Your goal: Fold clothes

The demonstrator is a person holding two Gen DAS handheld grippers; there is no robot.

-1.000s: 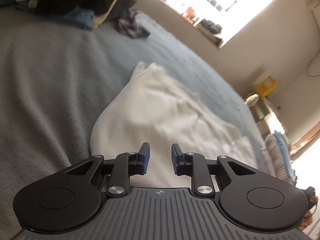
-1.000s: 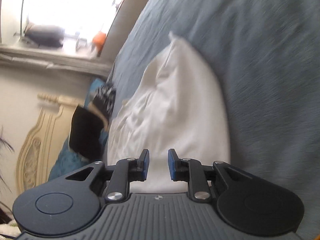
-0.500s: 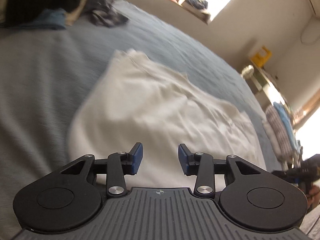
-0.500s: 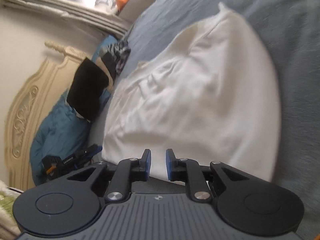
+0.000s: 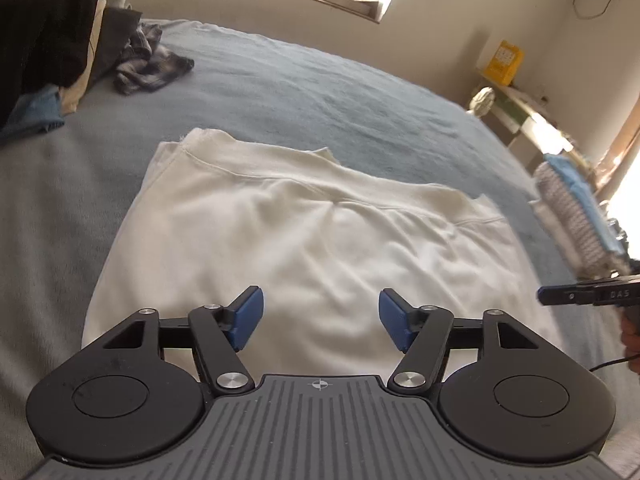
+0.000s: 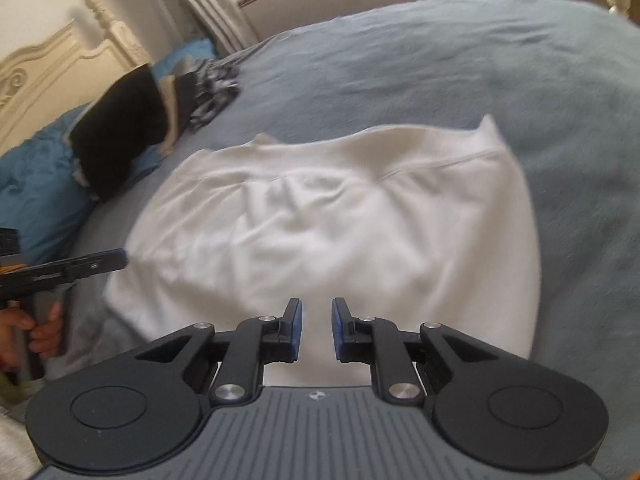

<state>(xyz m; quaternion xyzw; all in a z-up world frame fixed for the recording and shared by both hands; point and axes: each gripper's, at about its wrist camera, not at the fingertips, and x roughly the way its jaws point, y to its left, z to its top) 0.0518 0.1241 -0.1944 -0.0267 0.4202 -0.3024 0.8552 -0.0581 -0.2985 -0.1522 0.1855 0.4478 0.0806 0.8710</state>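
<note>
A white garment [image 5: 304, 240] lies folded and flat on the grey-blue bed cover [image 5: 320, 92]; it also shows in the right wrist view [image 6: 332, 224]. My left gripper [image 5: 320, 318] hovers over the garment's near edge, jaws wide open and empty. My right gripper [image 6: 316, 328] hovers over the near edge too, jaws a small gap apart, holding nothing. The right gripper's tip shows at the right edge of the left wrist view [image 5: 588, 294], and the left gripper's tip at the left of the right wrist view [image 6: 80, 266].
A pile of dark and blue clothes [image 5: 44, 44] and a checked garment [image 5: 148, 64] lie at the bed's far left. The headboard [image 6: 56, 64] stands behind them. A shelf with a yellow box [image 5: 504, 62] and folded laundry [image 5: 576, 216] are to the right.
Both grippers have swung round and pulled back to the garment's near edge. The left jaws have opened wide; the right jaws have opened slightly.
</note>
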